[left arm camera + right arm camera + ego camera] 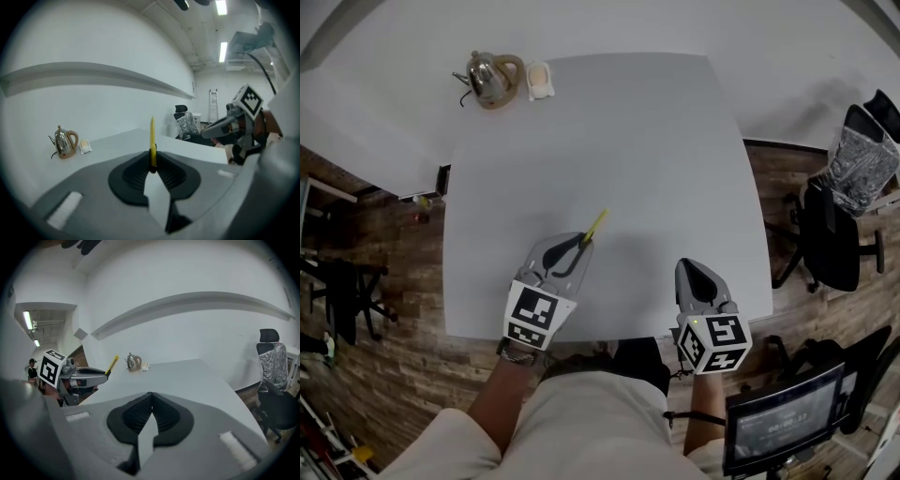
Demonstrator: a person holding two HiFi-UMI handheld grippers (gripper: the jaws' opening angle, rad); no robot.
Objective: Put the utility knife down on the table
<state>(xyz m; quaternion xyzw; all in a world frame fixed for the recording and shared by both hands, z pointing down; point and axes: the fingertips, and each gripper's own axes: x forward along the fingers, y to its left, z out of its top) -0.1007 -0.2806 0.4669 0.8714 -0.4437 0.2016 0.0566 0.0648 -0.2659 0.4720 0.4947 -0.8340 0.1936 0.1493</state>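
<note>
Clamping utility knife (596,225), left hand-held gripper (583,243)

An office-like workroom is shown: a plain white bench (656,141) is set on wood-plank flooring (403,309), with black swivel chairs (830,234) seen at the right edge and a screen (783,427) at the lower right. At the upper right of the left gripper view strip lights (223,51) are mounted, a ladder (213,105) is stood below them, and a kettle (490,78) is seen at the head view's upper left.

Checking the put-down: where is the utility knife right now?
Head view, left side: the utility knife is clamped in the left gripper, its yellow body sticking forward over the table.
</note>
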